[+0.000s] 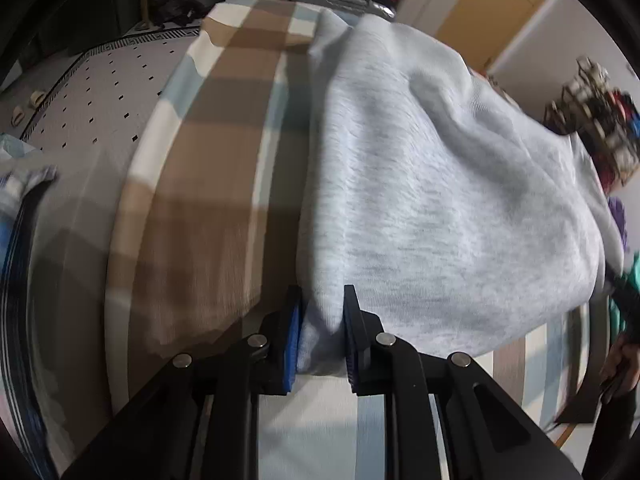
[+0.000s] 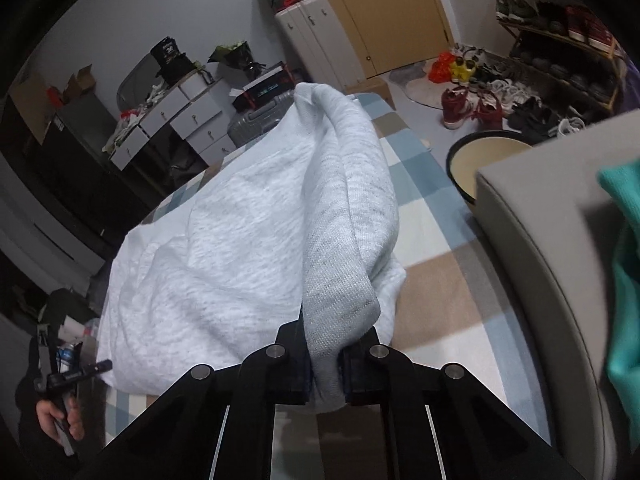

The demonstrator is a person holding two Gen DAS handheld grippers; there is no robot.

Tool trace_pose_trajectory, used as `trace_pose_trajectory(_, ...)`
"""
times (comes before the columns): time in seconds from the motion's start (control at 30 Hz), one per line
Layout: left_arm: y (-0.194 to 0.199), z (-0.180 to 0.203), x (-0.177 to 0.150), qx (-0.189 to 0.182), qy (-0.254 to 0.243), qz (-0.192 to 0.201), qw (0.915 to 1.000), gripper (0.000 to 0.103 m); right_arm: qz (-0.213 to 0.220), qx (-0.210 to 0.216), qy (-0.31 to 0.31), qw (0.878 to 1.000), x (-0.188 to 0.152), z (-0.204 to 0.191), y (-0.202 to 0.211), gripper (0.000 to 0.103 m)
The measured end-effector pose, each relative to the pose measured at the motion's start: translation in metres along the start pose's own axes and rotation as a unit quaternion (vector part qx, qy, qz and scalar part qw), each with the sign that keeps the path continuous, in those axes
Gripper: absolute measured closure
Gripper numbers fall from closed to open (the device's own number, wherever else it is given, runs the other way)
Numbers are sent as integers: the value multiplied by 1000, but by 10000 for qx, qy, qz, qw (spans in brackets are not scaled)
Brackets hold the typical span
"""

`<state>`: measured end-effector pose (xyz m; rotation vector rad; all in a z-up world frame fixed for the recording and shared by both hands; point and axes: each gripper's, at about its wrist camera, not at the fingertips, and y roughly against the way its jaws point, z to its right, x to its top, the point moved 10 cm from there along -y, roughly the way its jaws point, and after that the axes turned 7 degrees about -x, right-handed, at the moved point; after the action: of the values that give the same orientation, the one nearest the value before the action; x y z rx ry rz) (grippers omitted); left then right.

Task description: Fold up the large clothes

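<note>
**Both grippers hold the grey sweatshirt above the bed**

Nearest to the camera, the left gripper (image 1: 321,336) is pinching a bunch of the grey sweatshirt (image 1: 440,200) between its two blue pads (image 1: 292,354). The right gripper (image 2: 325,364) is pinching another edge of the same sweatshirt (image 2: 240,240), and a thick fold of the cloth hangs over its fingers. The sweatshirt is lifted at both held ends, and its far part lies on the checked bed cover (image 1: 208,184).

I judge that the step in hand is to carry the held edge over to make a fold. To do it well, both grippers should move together at equal height, so that the cloth stays stretched between them. The bunched fold at the right side may need smoothing.

Farther away, there are a white dresser (image 2: 188,120) and a shoe rack (image 2: 560,40).
</note>
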<state>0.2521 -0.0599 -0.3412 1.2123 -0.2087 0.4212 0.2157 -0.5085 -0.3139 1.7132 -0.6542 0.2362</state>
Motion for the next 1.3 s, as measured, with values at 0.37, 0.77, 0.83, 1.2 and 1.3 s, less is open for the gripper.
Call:
trace_pose_trajectory(0.37, 55, 8, -91, 288, -587, -242, 9976, 88, -188, 563, -628, 9963, -100, 30, 74, 86)
trace_pose_trajectory(0.77, 109, 60, -59, 494, -859, 750, 9922, 46, 1106, 474, -308, 9923, -18, 14, 147, 41)
trace_pose_trajectory(0.83, 88, 85, -52, 334, -1093, 696, 9910, 46, 793, 749, -264, 9937, 6, -9, 130, 39)
trace_pose_trajectory(1.2, -2, 120, -60, 32, -1214, -137, 9925, 46, -1444, -1414, 1623, 9658, 33, -77, -88, 46)
trace_pose_trajectory(1.3, -3, 113, -54, -178, -979, -238, 9947, 46, -1557, -1681, 2014, 9523, 19, -67, -102, 46)
